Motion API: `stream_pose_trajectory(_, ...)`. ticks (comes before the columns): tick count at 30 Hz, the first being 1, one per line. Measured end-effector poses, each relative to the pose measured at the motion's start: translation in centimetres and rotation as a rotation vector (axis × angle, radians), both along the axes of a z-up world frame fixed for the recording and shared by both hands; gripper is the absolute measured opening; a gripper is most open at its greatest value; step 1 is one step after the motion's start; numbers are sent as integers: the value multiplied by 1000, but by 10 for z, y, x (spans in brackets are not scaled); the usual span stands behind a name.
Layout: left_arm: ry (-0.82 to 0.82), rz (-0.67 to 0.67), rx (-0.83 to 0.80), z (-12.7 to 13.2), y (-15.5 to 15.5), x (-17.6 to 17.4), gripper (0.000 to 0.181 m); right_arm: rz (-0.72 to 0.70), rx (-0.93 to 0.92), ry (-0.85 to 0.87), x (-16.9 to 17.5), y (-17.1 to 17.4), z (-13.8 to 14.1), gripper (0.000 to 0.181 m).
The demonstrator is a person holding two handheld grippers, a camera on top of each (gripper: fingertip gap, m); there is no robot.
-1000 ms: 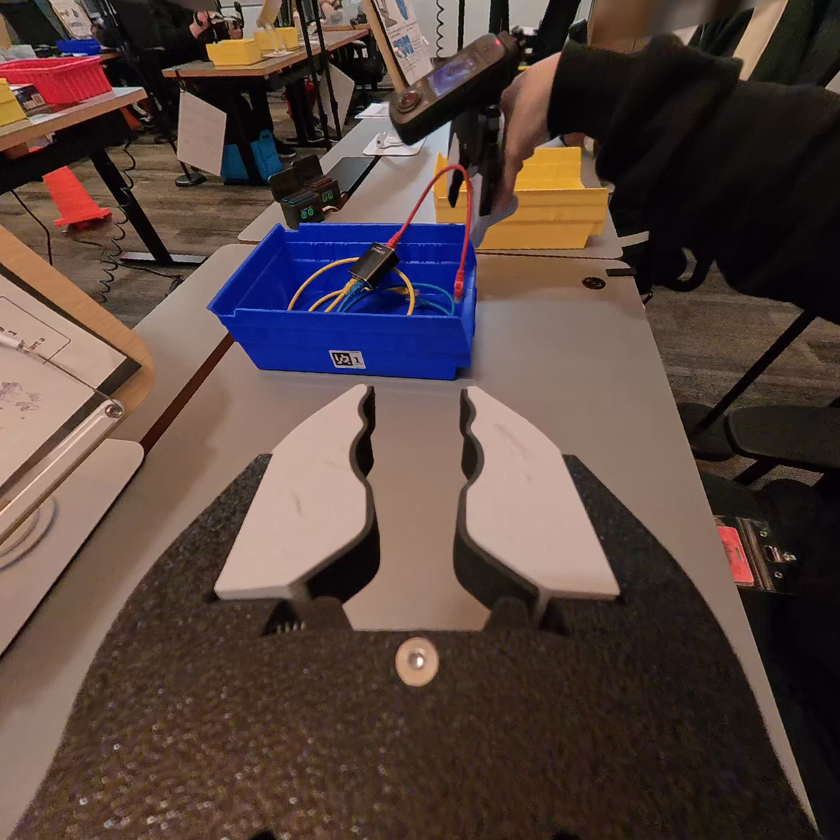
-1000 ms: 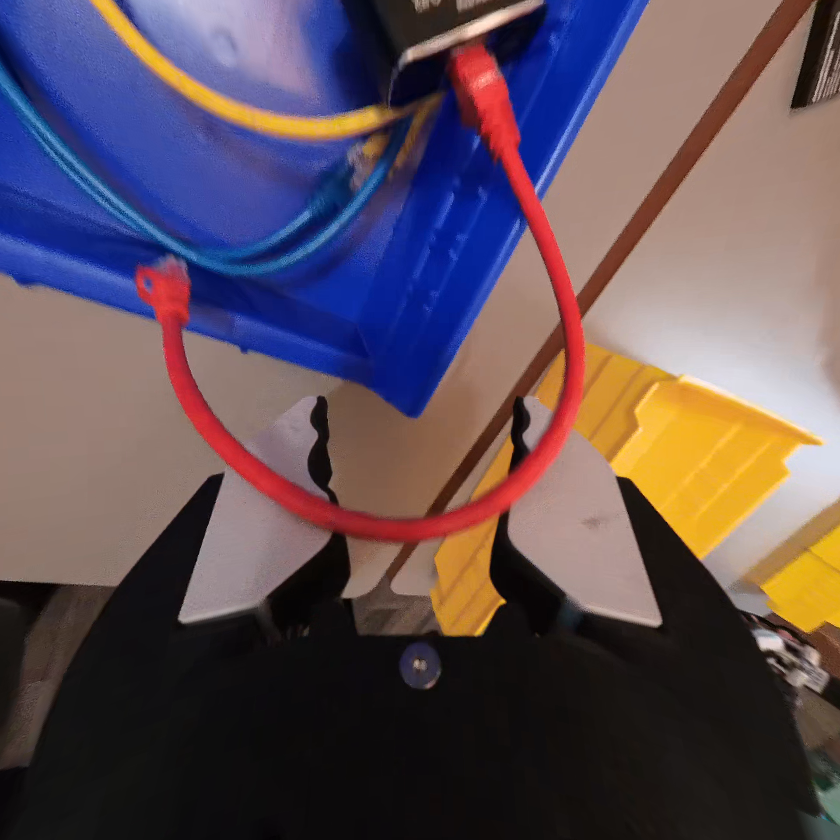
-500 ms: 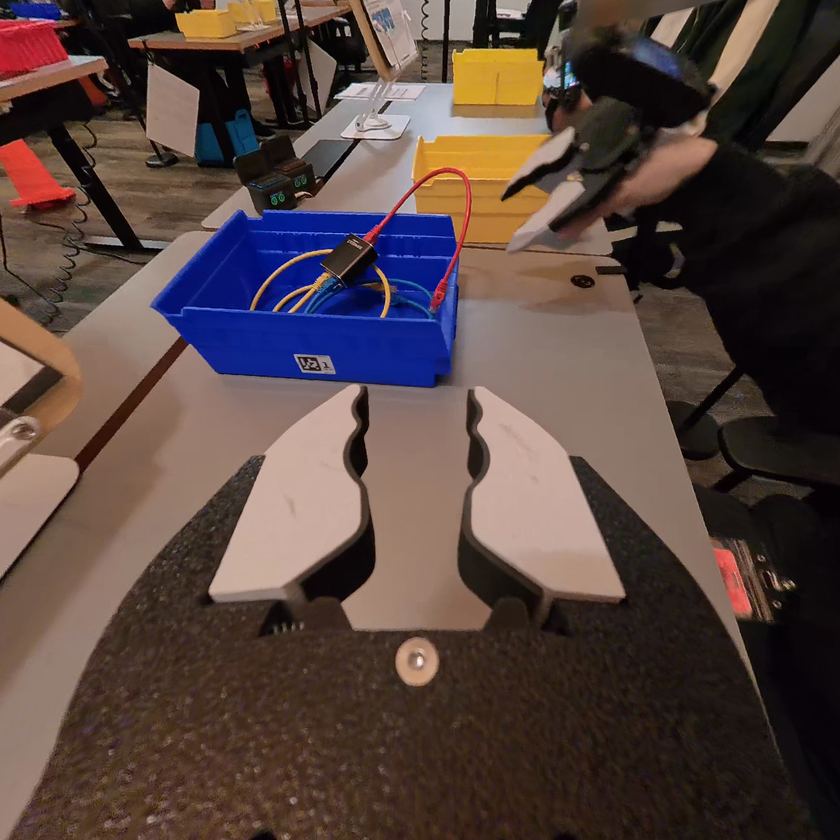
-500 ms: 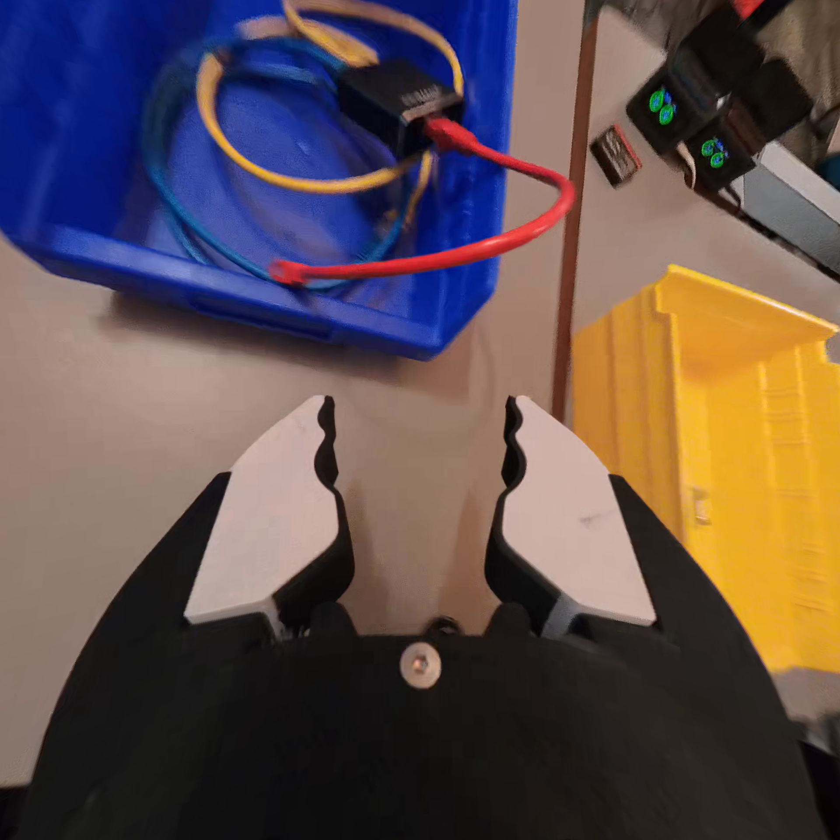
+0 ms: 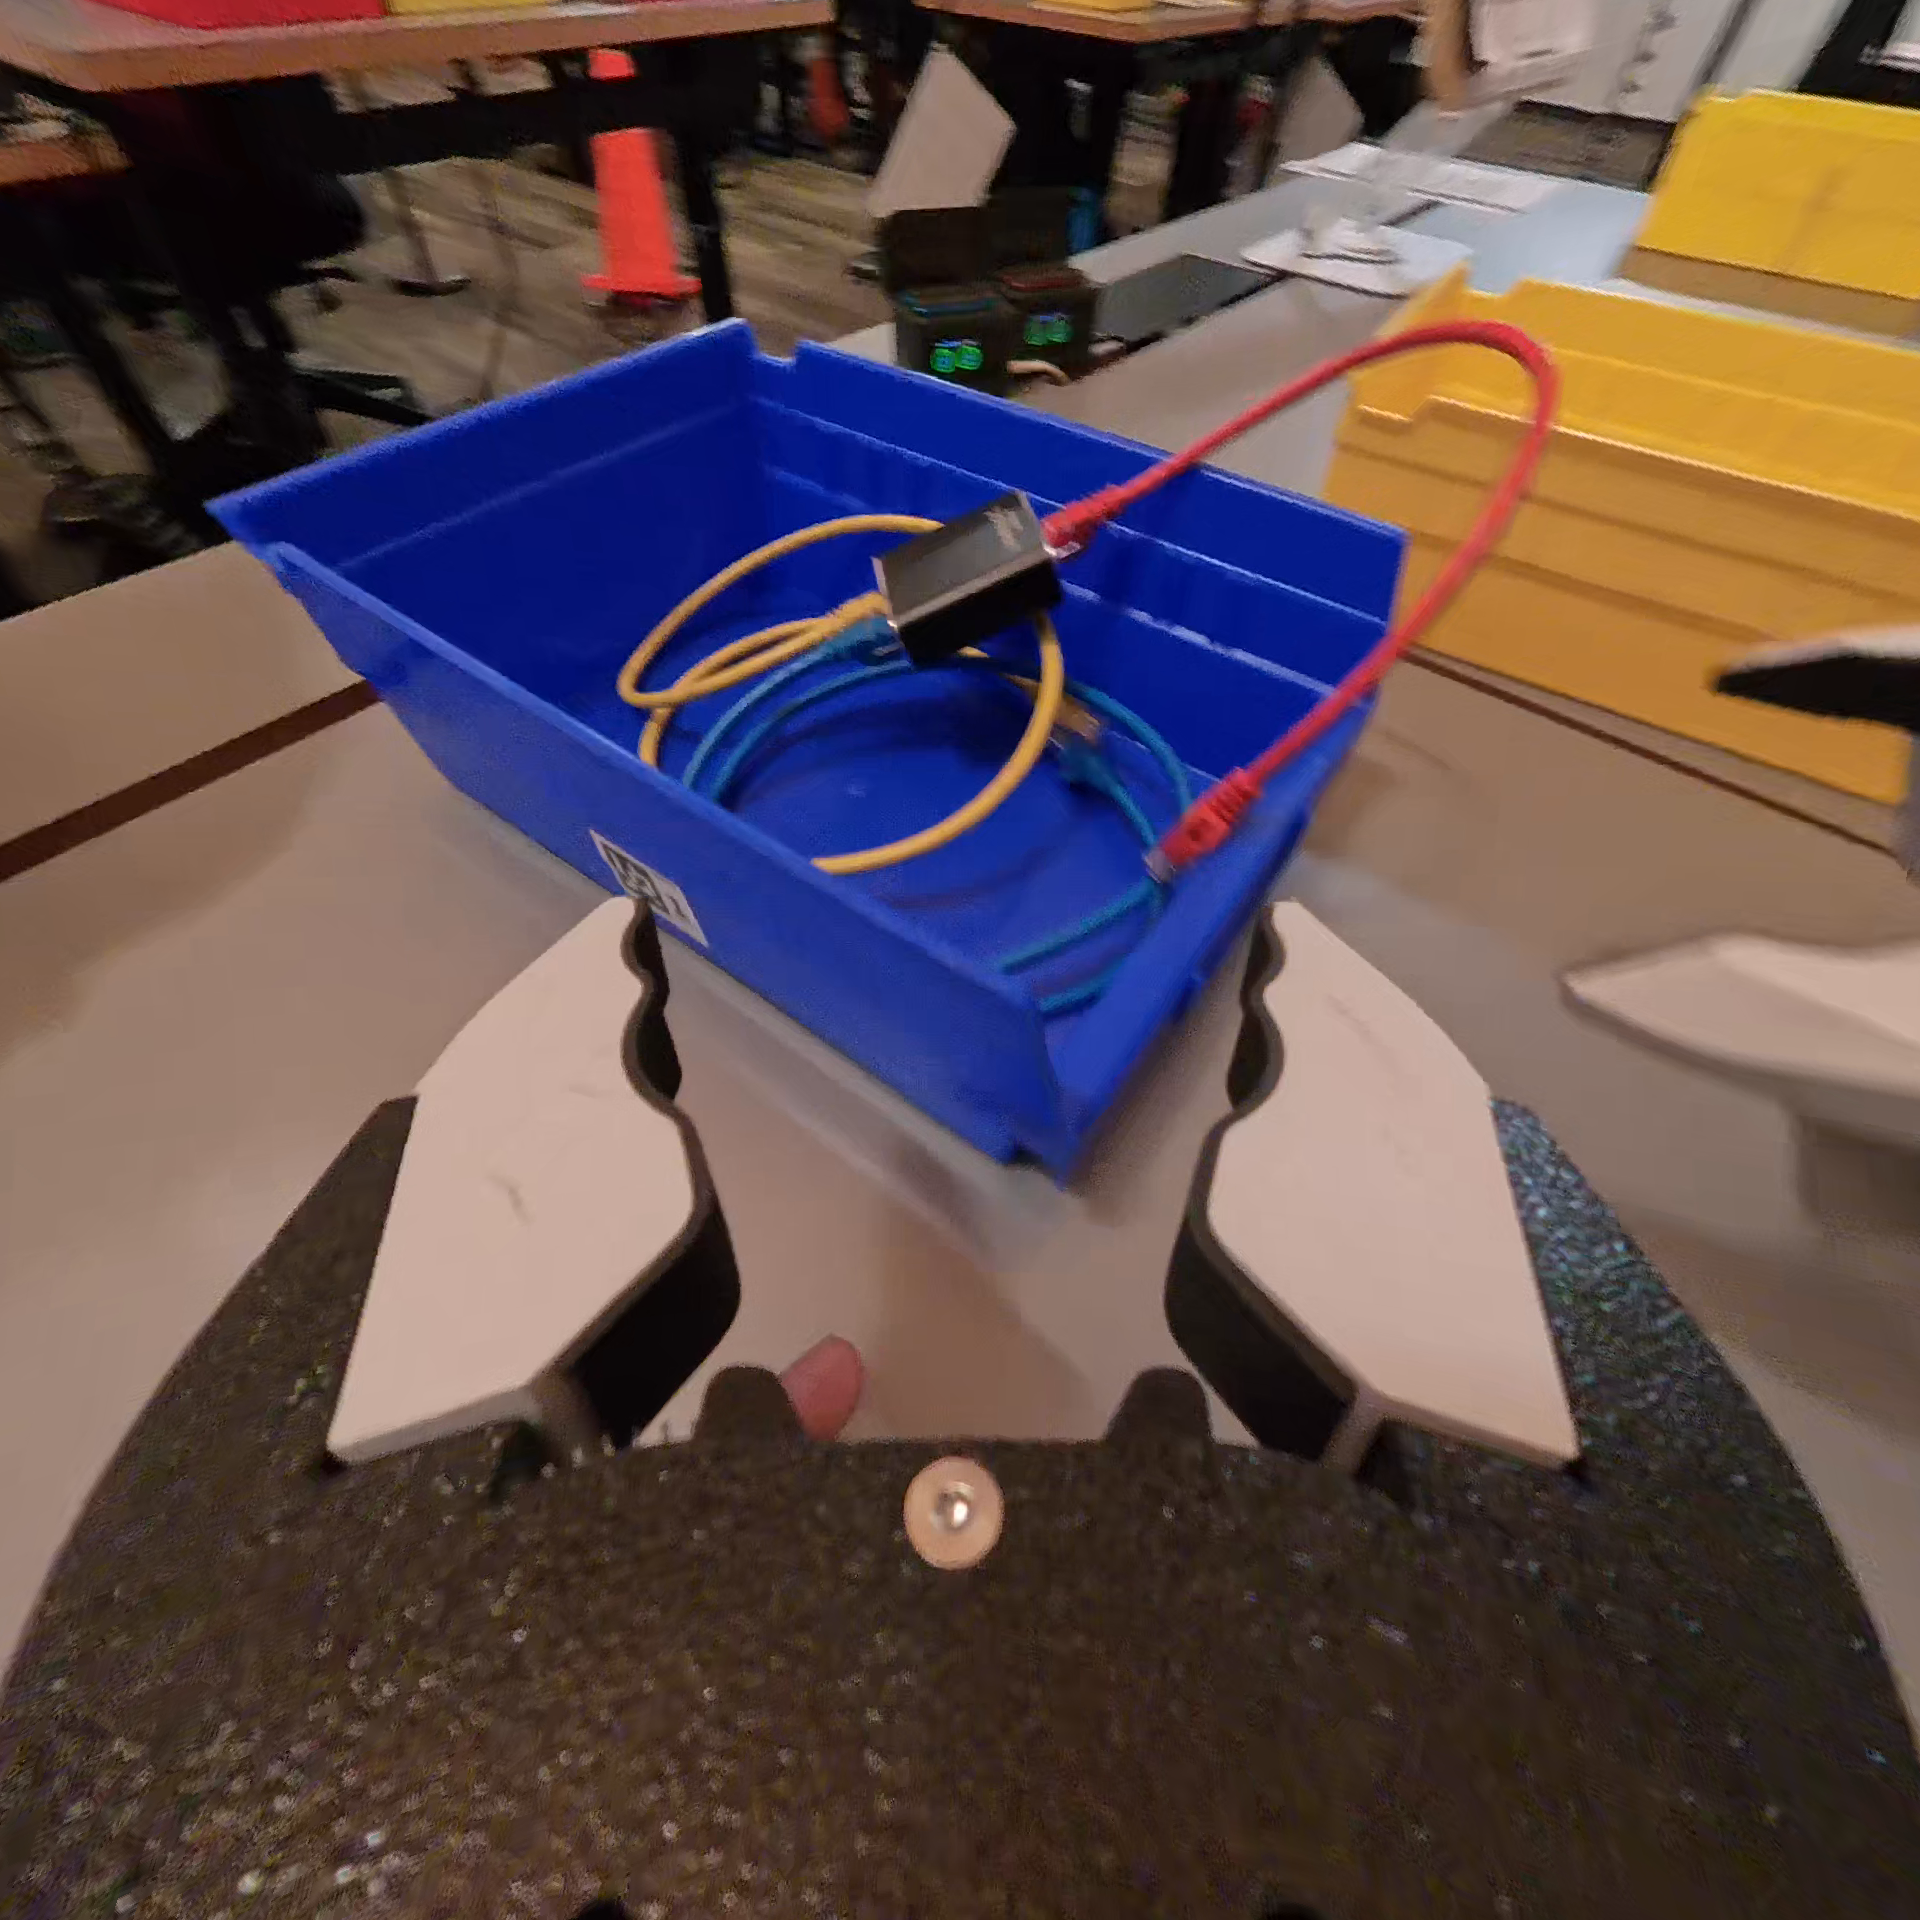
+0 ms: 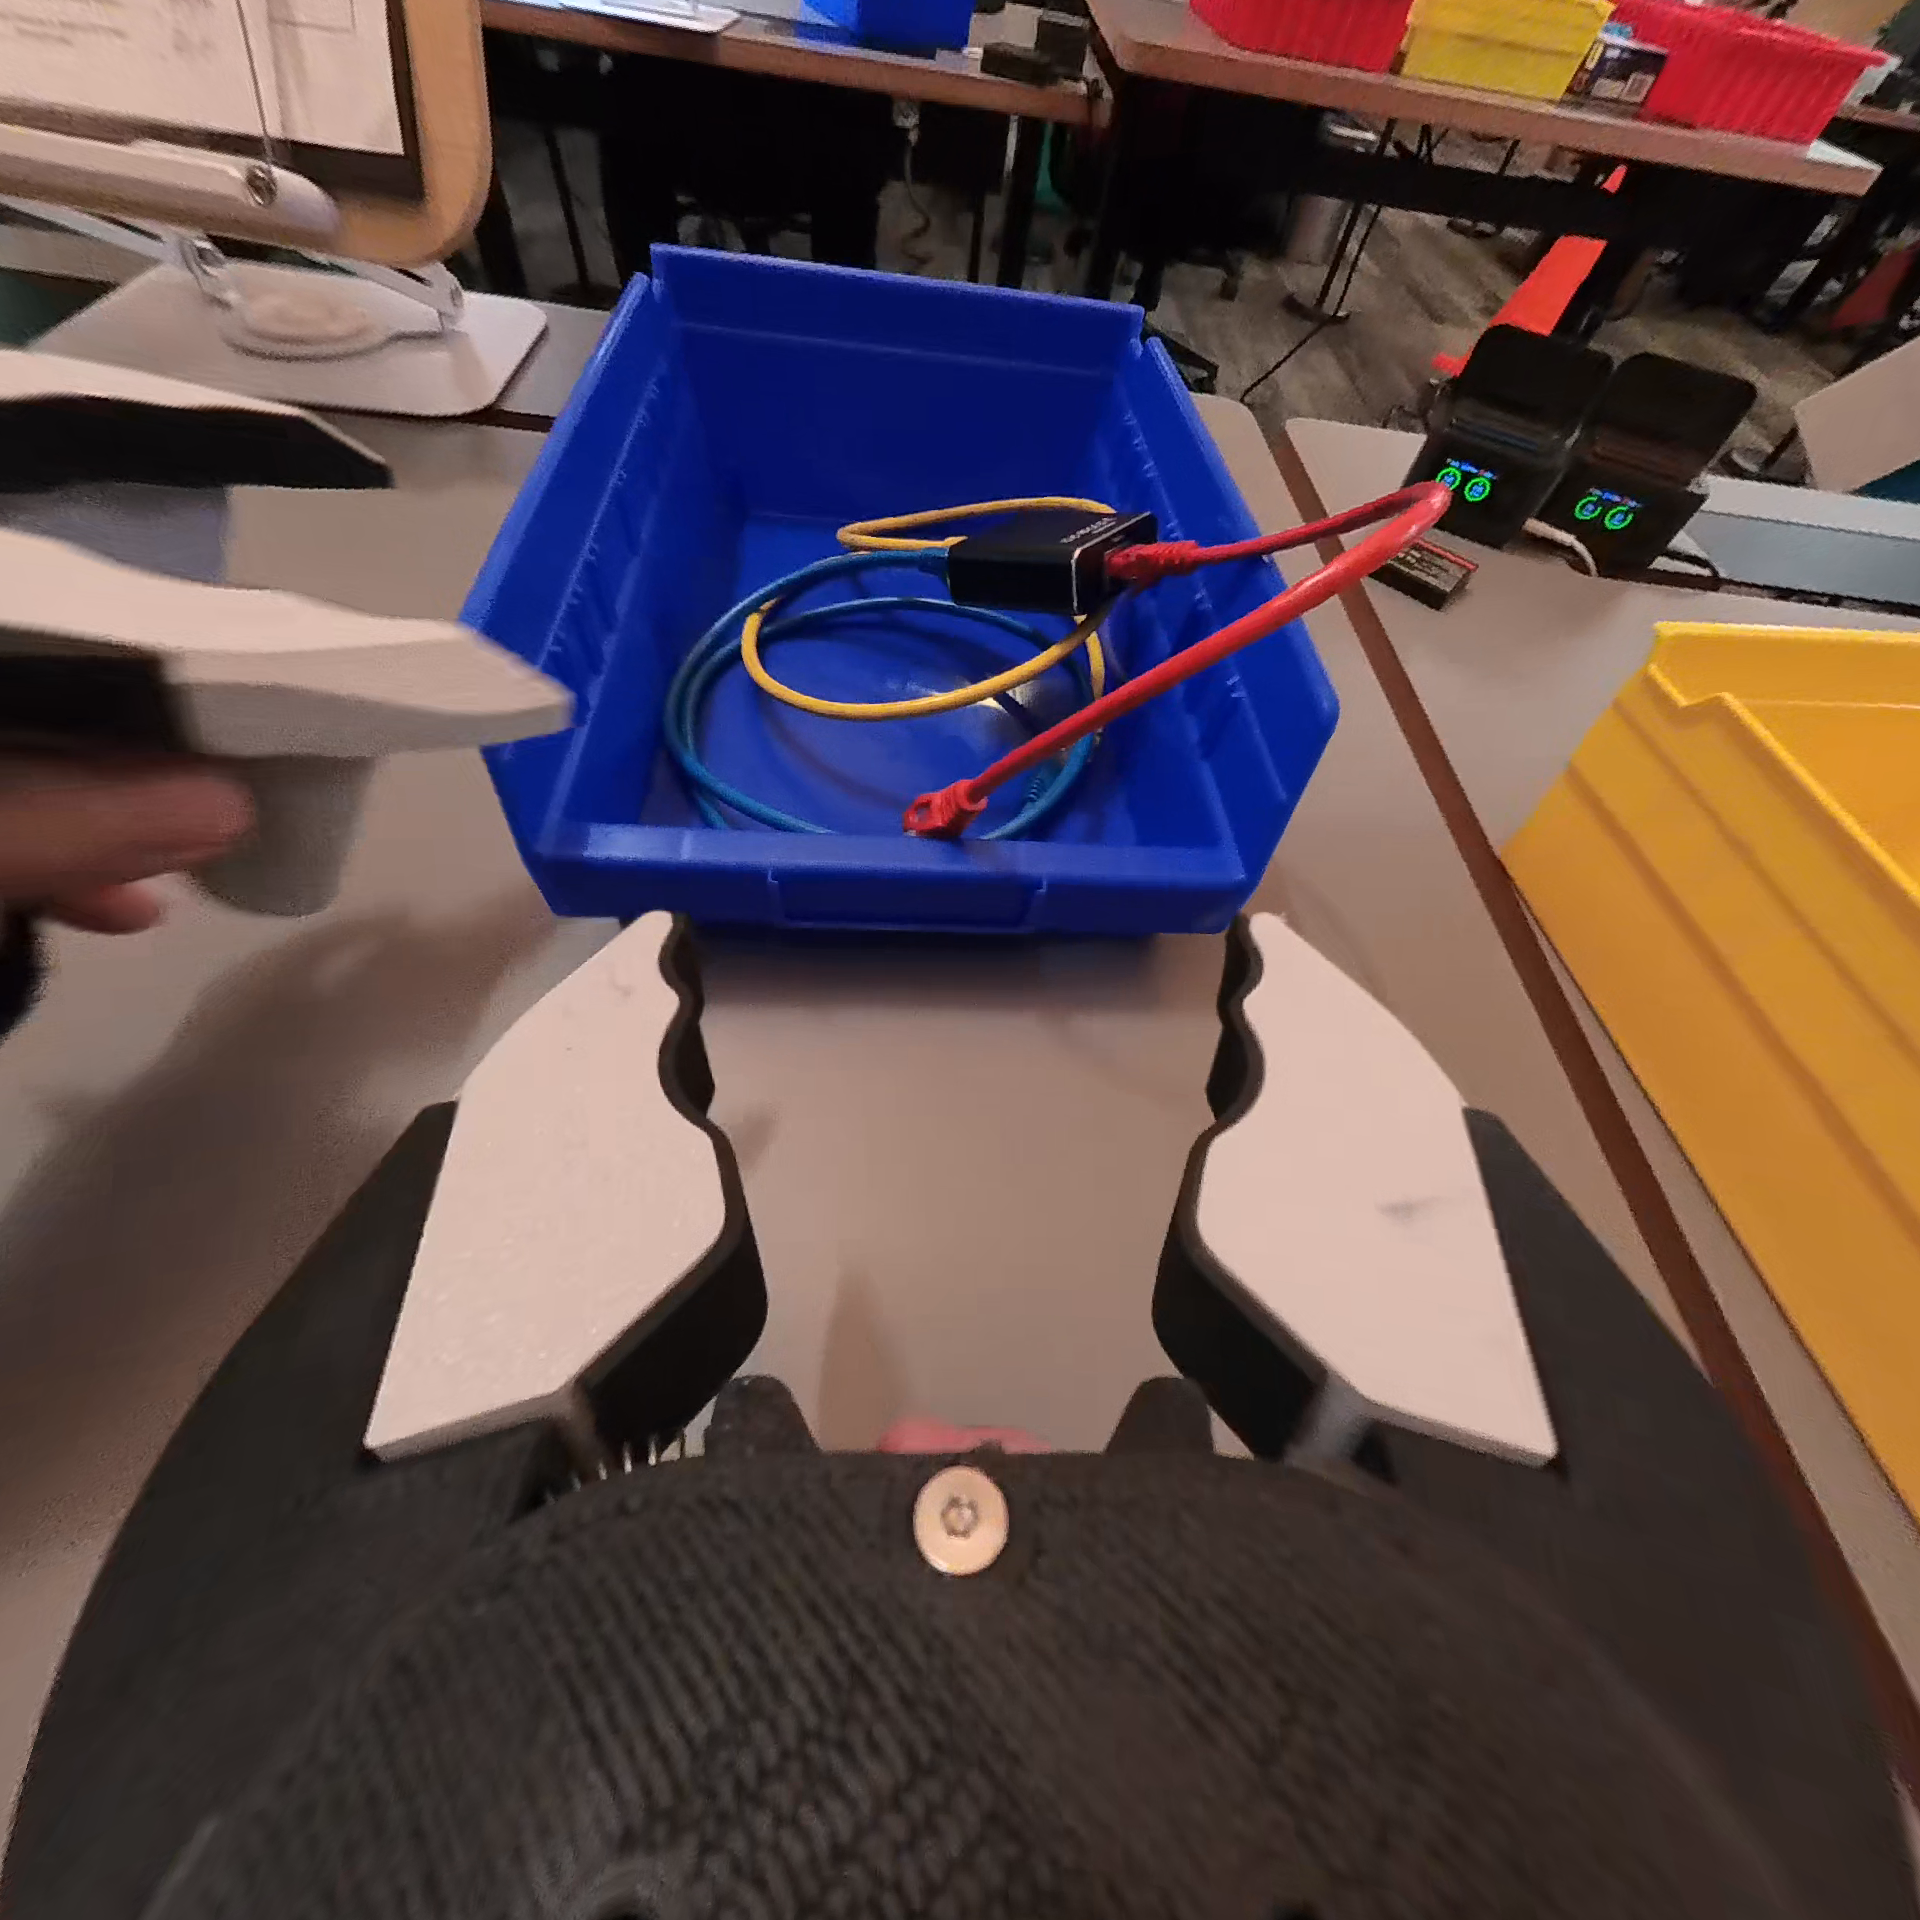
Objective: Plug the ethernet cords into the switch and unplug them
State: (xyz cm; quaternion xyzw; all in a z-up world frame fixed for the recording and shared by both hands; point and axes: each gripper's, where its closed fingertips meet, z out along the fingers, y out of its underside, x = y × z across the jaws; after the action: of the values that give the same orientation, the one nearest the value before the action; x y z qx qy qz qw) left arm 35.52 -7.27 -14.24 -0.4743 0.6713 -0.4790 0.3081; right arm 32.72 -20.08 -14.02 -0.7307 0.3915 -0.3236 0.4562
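Having let go the thin red ethernet cord [image 6: 1195,665], we held both grippers gaping empty, its far plug seemingly seated in the small black switch [image 6: 1049,566].

A small white square sticker [image 5: 646,902] with black markings sits on the near outer wall of the blue plastic bin [image 5: 488,623]. Pale printing marks the top of the small black box-shaped switch [image 5: 966,587], too blurred to make out.
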Motion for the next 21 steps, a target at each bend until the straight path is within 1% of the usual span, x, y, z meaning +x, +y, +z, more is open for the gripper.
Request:
stream_pose_trajectory(2,1,16,-6,-3,-7,17,92,21,8,-9,-1,6,2,94)
stream_pose_trajectory(3,-2,32,18,-6,-7,24,89,34,2,-15,-2,9,4,94)
stream_pose_trajectory(4,-15,68,67,-7,-1,29,82,53,-10,-20,-4,13,5,93)
stream_pose_trajectory(5,-24,90,122,-9,6,32,70,71,-26,-27,-6,16,7,93)
stream_pose_trajectory(6,-30,91,160,-11,10,33,64,82,-43,-36,-8,18,8,93)
stream_pose_trajectory(7,-26,85,172,-14,13,34,65,88,-57,-47,-9,19,10,93)
stream_pose_trajectory(8,1,85,175,-19,19,34,59,94,-63,-55,-11,21,12,92)
stream_pose_trajectory(9,25,98,173,-25,28,36,46,103,-61,-58,-12,23,13,91)
stream_pose_trajectory(11,-2,185,144,-26,60,40,25,125,-47,-57,-17,29,16,91)
stream_pose_trajectory(12,-3,222,138,-26,77,38,18,136,-44,-59,-20,33,19,91)
stream_pose_trajectory(14,-9,281,138,-25,111,26,9,157,-38,-84,-27,40,28,90)
stream_pose_trajectory(16,-30,288,80,-25,136,2,5,194,-29,-109,-37,52,38,86)
stream_pose_trajectory(19,-57,285,10,-23,167,-50,4,304,8,-111,-61,86,48,83)
stream_pose_trajectory(21,-86,300,21,-23,187,-91,4,438,30,-79,-88,121,51,85)
